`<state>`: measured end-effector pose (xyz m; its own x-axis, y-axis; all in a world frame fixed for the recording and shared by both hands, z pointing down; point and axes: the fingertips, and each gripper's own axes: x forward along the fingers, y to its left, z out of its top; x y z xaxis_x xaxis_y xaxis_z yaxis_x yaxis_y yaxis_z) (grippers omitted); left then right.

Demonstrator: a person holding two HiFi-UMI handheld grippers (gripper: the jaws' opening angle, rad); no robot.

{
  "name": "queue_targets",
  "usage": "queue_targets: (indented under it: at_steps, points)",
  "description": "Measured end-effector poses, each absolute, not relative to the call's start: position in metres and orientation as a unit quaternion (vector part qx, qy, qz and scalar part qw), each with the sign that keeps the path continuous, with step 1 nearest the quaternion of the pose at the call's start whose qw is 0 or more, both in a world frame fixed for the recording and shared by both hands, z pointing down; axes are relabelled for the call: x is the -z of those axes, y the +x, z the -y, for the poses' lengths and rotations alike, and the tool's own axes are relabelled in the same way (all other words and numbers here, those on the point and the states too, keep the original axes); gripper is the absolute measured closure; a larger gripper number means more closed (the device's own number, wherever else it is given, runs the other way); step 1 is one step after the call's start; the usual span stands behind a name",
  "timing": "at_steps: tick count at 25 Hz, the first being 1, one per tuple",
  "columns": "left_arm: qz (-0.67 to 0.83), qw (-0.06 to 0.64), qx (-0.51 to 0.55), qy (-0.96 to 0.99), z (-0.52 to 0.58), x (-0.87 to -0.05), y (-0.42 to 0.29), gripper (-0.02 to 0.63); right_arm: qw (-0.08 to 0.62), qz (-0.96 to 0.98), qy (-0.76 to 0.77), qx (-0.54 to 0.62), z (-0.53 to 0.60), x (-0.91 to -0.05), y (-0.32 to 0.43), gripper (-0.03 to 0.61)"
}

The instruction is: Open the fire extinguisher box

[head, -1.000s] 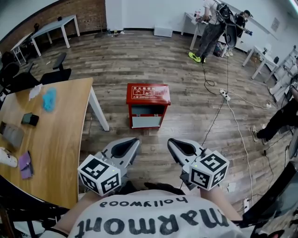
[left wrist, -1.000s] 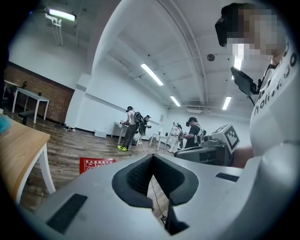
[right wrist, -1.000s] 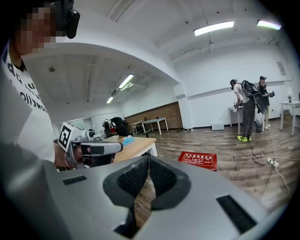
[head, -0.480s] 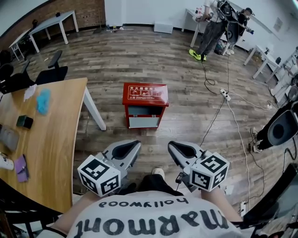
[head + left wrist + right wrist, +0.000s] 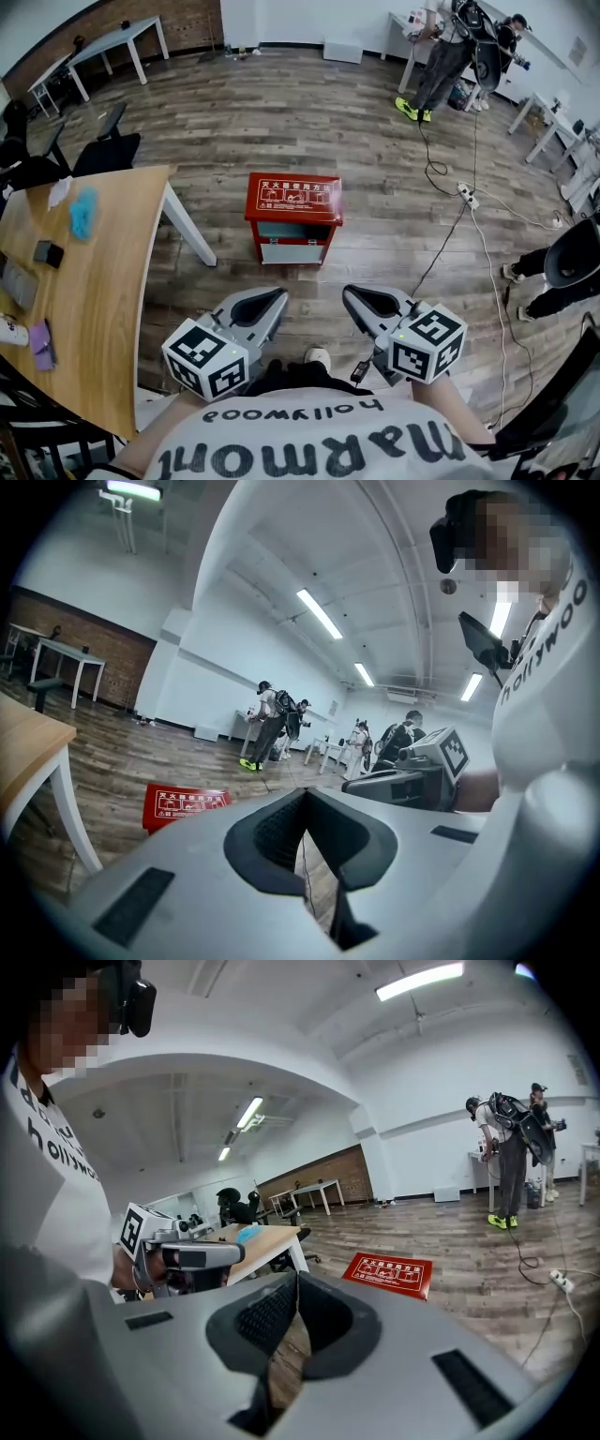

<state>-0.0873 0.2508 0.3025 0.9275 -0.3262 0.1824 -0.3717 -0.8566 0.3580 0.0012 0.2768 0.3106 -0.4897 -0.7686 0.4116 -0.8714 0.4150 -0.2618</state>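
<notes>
The red fire extinguisher box [image 5: 293,196] stands on the wood floor ahead of me, lid down, with a grey-white panel on its front. It also shows as a red lid with white print in the left gripper view [image 5: 185,803] and in the right gripper view [image 5: 388,1272]. My left gripper [image 5: 277,297] and right gripper [image 5: 349,293] are held side by side close to my body, well short of the box. Both are shut with nothing between the jaws, as the left gripper [image 5: 302,795] and the right gripper [image 5: 296,1278] show in their own views.
A wooden table [image 5: 103,291] with small items stands at my left, its white leg [image 5: 190,237] near the box. Black chairs [image 5: 105,150] are behind it. A cable [image 5: 448,234] and power strip [image 5: 467,195] lie on the floor at right. People stand at the back right [image 5: 450,47].
The view has shifted slightly and my shoe now shows between the grippers. The box has barely moved in the view. Both grippers stay shut and side by side.
</notes>
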Motion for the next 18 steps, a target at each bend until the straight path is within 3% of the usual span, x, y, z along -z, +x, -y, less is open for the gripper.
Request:
queue_targets:
  at_steps: [9,18]
  points:
    - [0.22,0.2,-0.081,0.951,-0.225,-0.315,-0.054,0.609,0.105,0.85,0.453,-0.247,-0.249,-0.32,0.04,0.569]
    - [0.235,0.2,-0.087,0.947,-0.216,-0.324,-0.029,0.609,0.143,0.86,0.422,-0.249,-0.229,-0.343,0.057,0.569]
